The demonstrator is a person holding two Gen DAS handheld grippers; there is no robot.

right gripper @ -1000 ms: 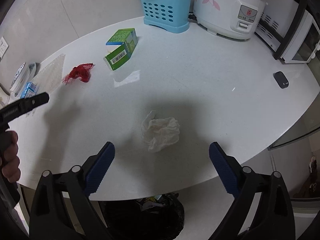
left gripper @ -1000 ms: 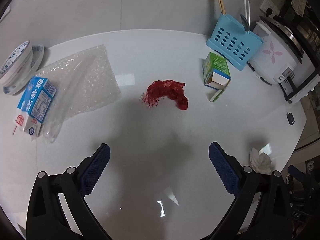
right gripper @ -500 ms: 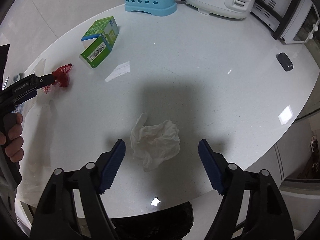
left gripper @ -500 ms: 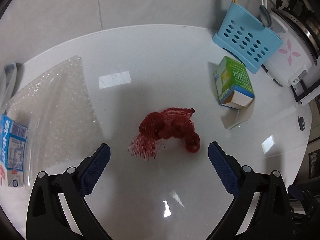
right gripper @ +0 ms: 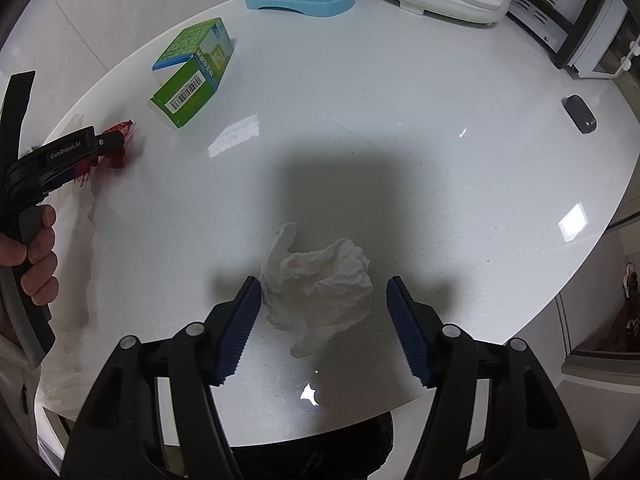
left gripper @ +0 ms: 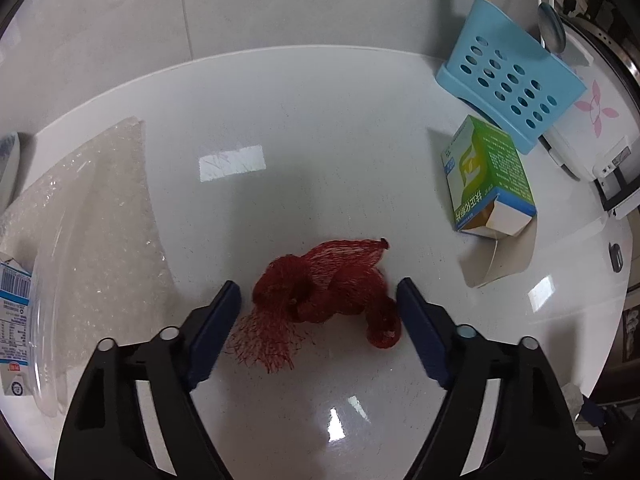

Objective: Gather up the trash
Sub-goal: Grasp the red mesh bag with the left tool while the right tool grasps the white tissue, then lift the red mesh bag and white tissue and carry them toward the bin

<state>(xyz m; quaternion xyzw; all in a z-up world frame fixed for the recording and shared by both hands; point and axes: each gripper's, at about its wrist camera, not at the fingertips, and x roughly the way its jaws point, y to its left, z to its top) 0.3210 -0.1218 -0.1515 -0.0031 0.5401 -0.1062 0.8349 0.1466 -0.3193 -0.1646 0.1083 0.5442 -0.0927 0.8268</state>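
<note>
Two hand-held grippers work over a glossy white table (right gripper: 400, 168). Nearest in the right wrist view, the right gripper (right gripper: 323, 320) has its blue-padded fingers spread apart on either side of a crumpled white tissue (right gripper: 320, 284) lying on the tabletop; the left pad sits at the tissue's edge, the right pad just clear of it. A dark bin bag (right gripper: 312, 460) shows below the table edge.

In the left wrist view, the left gripper (left gripper: 319, 328) is likewise spread wide around a bunched red mesh net (left gripper: 324, 296), not clamped on it. From the right wrist view, this gripper's black body reads "GenRobot.AI", held by a hand (right gripper: 36, 260).

Left of the net lies a clear bubble-wrap bag (left gripper: 88, 240), with a blue and white milk carton (left gripper: 14, 320) bearing a barcode beyond it at the frame edge. Farther right, an opened green and blue box (left gripper: 486, 176) with Chinese print lies on its side. Behind it stand a blue perforated utensil holder (left gripper: 512, 80) and a white rice cooker (left gripper: 592, 128) with a pink flower. A small dark object (right gripper: 579, 114) rests near the far right edge
</note>
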